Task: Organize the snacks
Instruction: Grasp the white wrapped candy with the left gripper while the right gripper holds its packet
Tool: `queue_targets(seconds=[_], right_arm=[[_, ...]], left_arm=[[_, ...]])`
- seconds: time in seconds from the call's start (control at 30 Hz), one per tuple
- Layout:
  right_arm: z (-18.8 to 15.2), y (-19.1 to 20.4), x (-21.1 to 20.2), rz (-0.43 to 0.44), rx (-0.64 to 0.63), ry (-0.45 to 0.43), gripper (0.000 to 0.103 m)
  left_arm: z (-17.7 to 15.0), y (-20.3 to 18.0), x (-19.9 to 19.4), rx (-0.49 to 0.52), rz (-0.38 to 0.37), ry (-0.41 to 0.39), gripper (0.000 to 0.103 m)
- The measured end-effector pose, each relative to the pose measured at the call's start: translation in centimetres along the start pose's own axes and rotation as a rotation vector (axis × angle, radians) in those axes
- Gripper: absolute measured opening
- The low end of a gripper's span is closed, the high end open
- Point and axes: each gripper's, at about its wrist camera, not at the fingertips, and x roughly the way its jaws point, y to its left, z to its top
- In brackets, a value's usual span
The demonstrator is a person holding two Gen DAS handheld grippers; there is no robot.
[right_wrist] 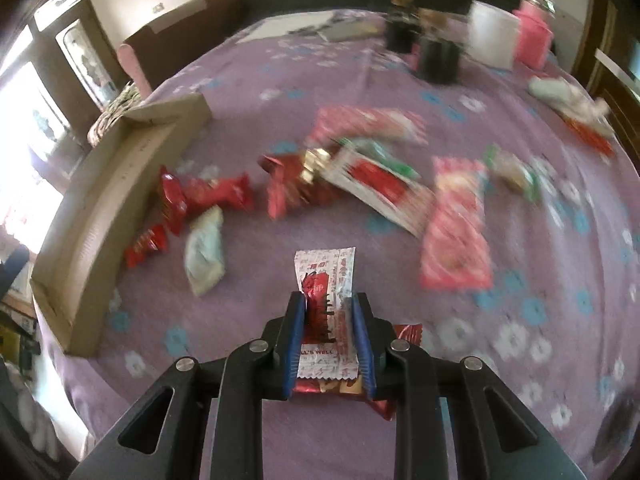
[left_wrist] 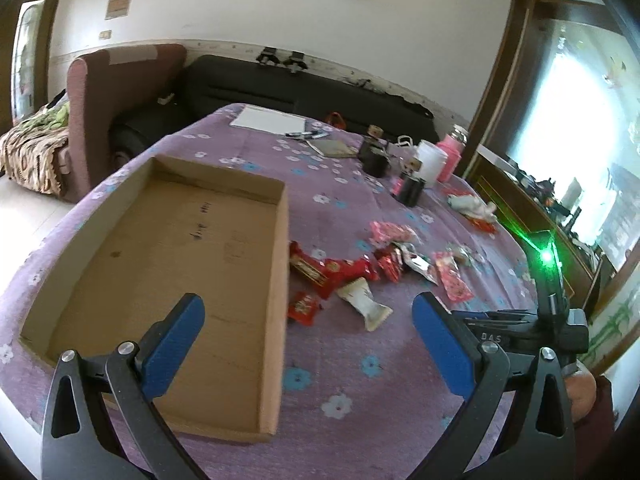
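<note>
An empty shallow cardboard tray (left_wrist: 282, 240) lies on the purple flowered tablecloth; it also shows at the left of the right wrist view (right_wrist: 104, 200). Several snack packets, mostly red (left_wrist: 328, 272) and one whitish (left_wrist: 364, 300), lie scattered just right of the tray. My left gripper (left_wrist: 308, 340) is open and empty, above the tray's right wall. My right gripper (right_wrist: 326, 300) is shut on a white-and-red snack packet (right_wrist: 324, 276), held above the cloth. Loose packets (right_wrist: 216, 194) lie ahead of it, with a pink one (right_wrist: 456, 232) to the right.
At the table's far side stand black pots (left_wrist: 374, 158), a white cup (left_wrist: 432, 160), a pink bottle (left_wrist: 450, 156), a notebook (left_wrist: 334, 148) and white paper (left_wrist: 268, 120). A crumpled cloth (left_wrist: 472, 206) lies at the right. Sofas sit behind the table.
</note>
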Motion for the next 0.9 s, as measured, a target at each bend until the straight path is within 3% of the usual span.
queue_targets(seconds=[0.1, 0.2, 0.3, 0.47, 0.53, 0.73, 0.9], right_arm=[[-1.0, -1.2, -0.9, 0.016, 0.011, -0.024, 0.029], [-1.3, -1.2, -1.0, 0.011, -0.002, -0.050, 0.041], [-1.2, -0.3, -0.6, 0.013, -0.037, -0.078, 0.046], [-1.7, 1.1, 0.6, -0.044, -0.091, -0.130, 0.045], [-2.2, 0.8, 0.4, -0.057, -0.086, -0.175, 0.034], [-2.3, -1.2, -0.1, 0.011, 0.003, -0.198, 0.034], [-2.2, -1.1, -0.1, 0.009, -0.007, -0.198, 0.035]], left_arm=[[-0.4, -1.4, 0.8, 0.002, -0.049, 0.044, 0.103], [-0.6, -2.7, 2.0, -0.010, -0.099, 0.091, 0.100], [-0.3, -3.9, 4.1, -0.023, -0.126, 0.165, 0.097], [-0.1, -5.1, 7.1, -0.024, -0.089, 0.240, 0.093], [-0.4, -5.9, 8.0, 0.012, -0.048, 0.247, 0.093], [-0.6, -6.8, 10.5, 0.072, 0.033, 0.255, 0.093], [-0.2, -6.8, 12.6, 0.077, 0.068, 0.284, 0.089]])
